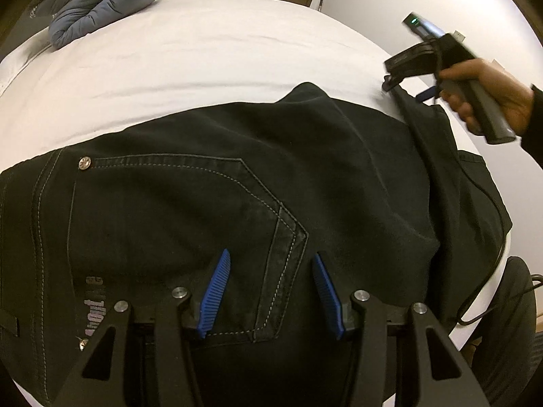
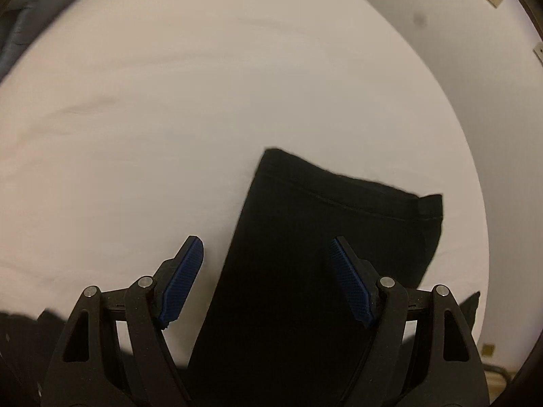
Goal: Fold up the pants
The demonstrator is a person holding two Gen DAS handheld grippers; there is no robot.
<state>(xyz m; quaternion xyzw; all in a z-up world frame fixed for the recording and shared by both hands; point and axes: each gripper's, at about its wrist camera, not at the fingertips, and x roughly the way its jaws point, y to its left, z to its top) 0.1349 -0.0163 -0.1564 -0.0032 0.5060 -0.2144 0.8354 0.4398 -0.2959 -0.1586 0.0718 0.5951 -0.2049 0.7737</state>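
Both views are dimly, warmly lit and bent by fisheye distortion at the edges. The right wrist view is smeared by motion blur; detail in the black pants [image 1: 258, 176] is lost to shadow.

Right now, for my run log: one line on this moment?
pants: flat on bed | left gripper: open over back pocket | right gripper: open over leg hem

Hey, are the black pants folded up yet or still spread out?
Still spread out: the black pants lie flat along the white bed, back pocket showing, legs stretching away.

Beyond the black denim pants [image 1: 210, 196], the white-sheeted bed [image 1: 210, 54] lies open. Only a rolled grey-blue quilted jacket [image 1: 101, 0] occupies its far left corner.
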